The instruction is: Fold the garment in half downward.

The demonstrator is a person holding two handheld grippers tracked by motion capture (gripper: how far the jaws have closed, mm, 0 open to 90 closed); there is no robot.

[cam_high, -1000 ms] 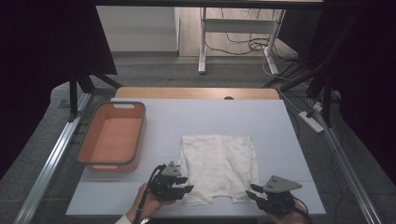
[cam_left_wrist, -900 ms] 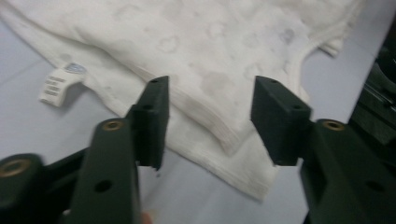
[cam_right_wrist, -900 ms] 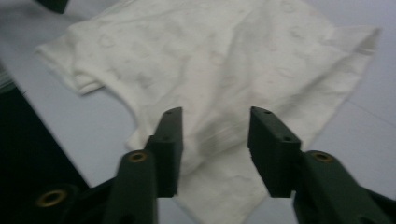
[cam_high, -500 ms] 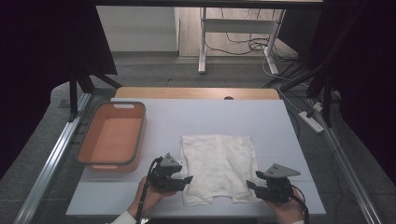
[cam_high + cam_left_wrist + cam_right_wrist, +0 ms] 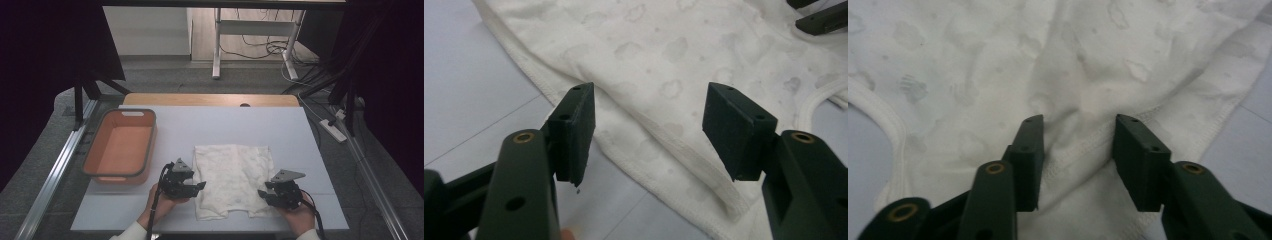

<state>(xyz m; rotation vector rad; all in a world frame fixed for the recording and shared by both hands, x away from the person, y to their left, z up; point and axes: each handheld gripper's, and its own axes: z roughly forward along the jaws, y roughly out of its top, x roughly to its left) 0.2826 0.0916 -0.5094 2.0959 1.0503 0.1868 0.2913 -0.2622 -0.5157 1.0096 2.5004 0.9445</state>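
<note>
Garment (image 5: pixel 232 180) lies flat near the desk (image 5: pixel 225 125) front edge, centre. Left gripper (image 5: pixel 200 186) is at its left hem, jaws wide apart. Right gripper (image 5: pixel 261 193) is at its right hem, jaws partly closed around a fold. Basket (image 5: pixel 120 147) occupies the left edge; the rear half is free. No legible markings.

White table top (image 5: pixel 225 125) with a wooden strip (image 5: pixel 210 99) along its far edge. Grey carpeted floor (image 5: pixel 165 75) around it. Pale wall (image 5: pixel 145 30) beyond. White desk frame (image 5: pixel 217 45) stands behind, loose cables (image 5: pixel 260 47) beneath it. Power strip (image 5: pixel 334 130) on floor at right. Dark curtains (image 5: pixel 45 60) flank both sides. Metal rail (image 5: pixel 55 170) at left.
</note>
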